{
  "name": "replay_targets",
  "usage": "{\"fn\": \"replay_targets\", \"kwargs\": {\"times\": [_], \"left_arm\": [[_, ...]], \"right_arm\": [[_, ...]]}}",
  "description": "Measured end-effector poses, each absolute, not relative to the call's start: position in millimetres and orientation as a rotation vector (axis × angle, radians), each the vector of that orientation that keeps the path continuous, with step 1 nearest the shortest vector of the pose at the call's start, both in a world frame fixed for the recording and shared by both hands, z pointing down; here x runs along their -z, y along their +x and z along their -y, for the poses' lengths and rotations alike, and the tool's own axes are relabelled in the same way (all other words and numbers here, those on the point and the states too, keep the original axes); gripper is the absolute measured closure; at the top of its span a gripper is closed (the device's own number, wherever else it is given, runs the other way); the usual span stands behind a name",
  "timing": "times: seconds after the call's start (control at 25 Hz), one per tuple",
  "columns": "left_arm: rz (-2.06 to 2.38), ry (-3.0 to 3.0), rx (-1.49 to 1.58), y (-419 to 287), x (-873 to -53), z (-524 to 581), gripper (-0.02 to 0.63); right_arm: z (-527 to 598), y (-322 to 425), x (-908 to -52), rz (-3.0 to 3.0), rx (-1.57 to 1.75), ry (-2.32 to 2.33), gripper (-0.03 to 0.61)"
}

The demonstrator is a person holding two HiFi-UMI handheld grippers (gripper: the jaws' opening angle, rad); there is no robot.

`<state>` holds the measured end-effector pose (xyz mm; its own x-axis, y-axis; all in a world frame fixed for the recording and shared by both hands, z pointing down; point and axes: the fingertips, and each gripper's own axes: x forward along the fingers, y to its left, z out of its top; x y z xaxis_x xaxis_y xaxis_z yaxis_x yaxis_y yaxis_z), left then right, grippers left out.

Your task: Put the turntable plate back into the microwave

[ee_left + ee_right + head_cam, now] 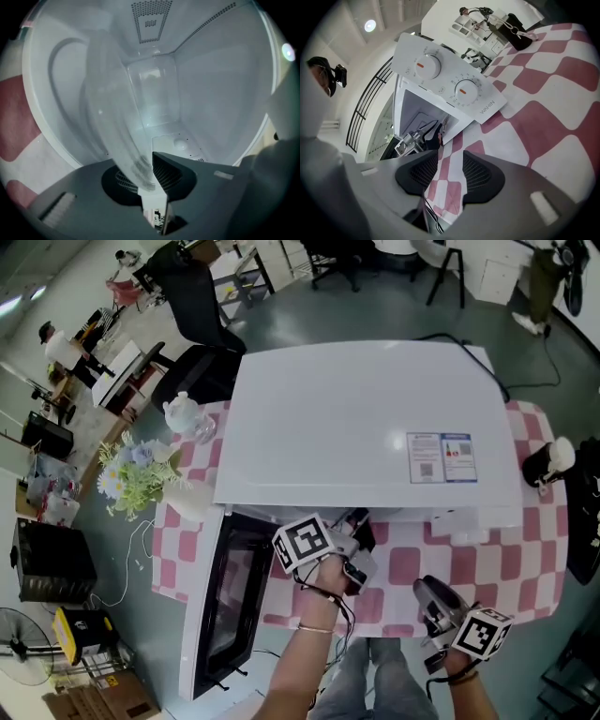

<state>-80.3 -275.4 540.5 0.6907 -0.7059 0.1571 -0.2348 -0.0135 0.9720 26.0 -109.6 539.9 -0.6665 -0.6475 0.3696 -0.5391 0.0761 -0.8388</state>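
The clear glass turntable plate (112, 108) stands tilted on edge inside the white microwave cavity (211, 79). Its lower rim sits between the pads of my left gripper (147, 173), which is shut on it. From the head view, the left gripper (356, 532) reaches into the opening of the white microwave (366, 418), and the plate is hidden under the microwave's top. The microwave door (230, 601) hangs open at the lower left. My right gripper (427, 589) rests low over the checkered cloth, away from the oven. In its own view the right gripper (449, 176) is open with nothing between its jaws.
The pink-and-white checkered tablecloth (487, 559) covers the table. A white teapot (183, 413) and a vase of flowers (141, 470) stand at the left end, a dark bottle (548, 463) at the right end. The control panel (445, 79) carries two dials.
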Motion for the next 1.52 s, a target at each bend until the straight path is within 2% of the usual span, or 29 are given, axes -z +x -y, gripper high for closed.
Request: {"fn": "replay_targets", "kwargs": {"times": [0.28,0.44,0.64,1.24,1.52], "left_arm": [[0.763,1.584,0.282,-74.4,-544.6,269.5,0.532],[0.699,1.604,0.200,-61.7,-543.9,261.4,0.431],[0.663,1.626,0.138,-53.8,-542.9,253.4,0.402],[0.629,1.581,0.216,-51.9,-537.3,234.1,0.397],[0.720,1.637,0.136,-64.2,-530.5,208.6,0.397]], "right_arm": [[114.1,21.9,-537.8,-2.236,1.661,-1.220,0.430],[116.1,21.2,-534.6,-2.245,1.653,-1.216,0.430],[114.3,19.7,-531.2,-2.251,1.646,-1.204,0.430],[98.9,23.2,-526.3,-2.241,1.639,-1.217,0.430],[94.4,16.0,-515.8,-2.268,1.615,-1.213,0.430]]}}
